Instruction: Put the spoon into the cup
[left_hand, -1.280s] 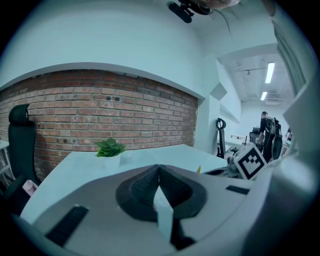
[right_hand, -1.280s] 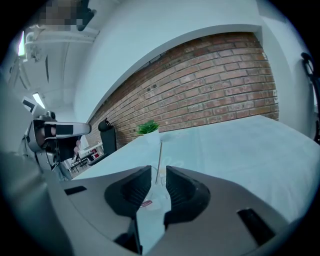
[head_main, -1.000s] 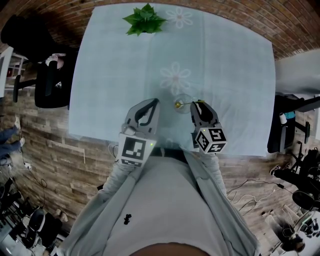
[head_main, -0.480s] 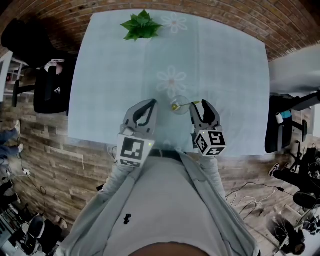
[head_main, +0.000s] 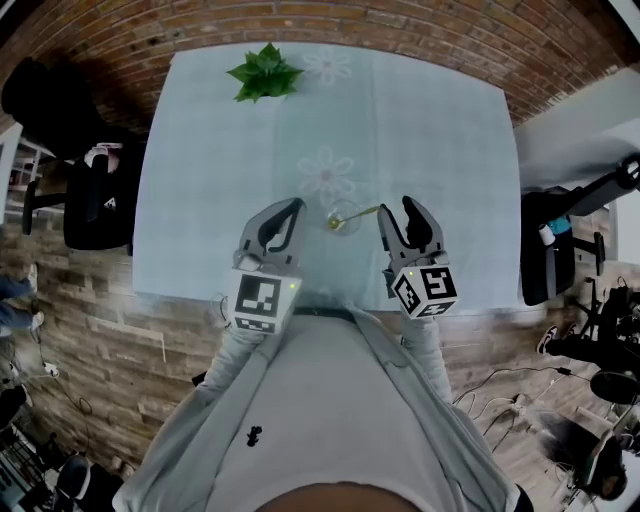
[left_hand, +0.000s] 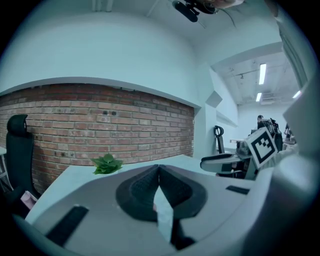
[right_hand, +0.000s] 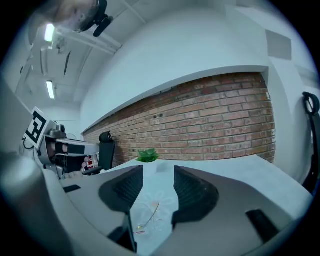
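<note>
Head view, looking down:
- Worktop is covered with a pale blue cloth printed with flowers.
- A clear glass cup stands upright toward the worktop's 6 o'clock edge, between the two tools.
- The spoon is in the cup. Its gold bowl end is down inside the glass, and its handle leans over the rim toward 2 o'clock.
- The left tool is at the cup's 9 o'clock, near it but apart. In the left gripper view its jaws are closed tip to tip with nothing between them.
- The right tool is at the cup's 3 o'clock. Its jaws stand wide and are opening, with nothing between the pads. In the right gripper view the cup and spoon show through the gap, lower down on the cloth and clear of both pads.
- A green leafy plant sits at the worktop's 12 o'clock edge, at 11 o'clock from the cup and well apart from it.
- A black office chair stands off the worktop's 9 o'clock side.
</note>
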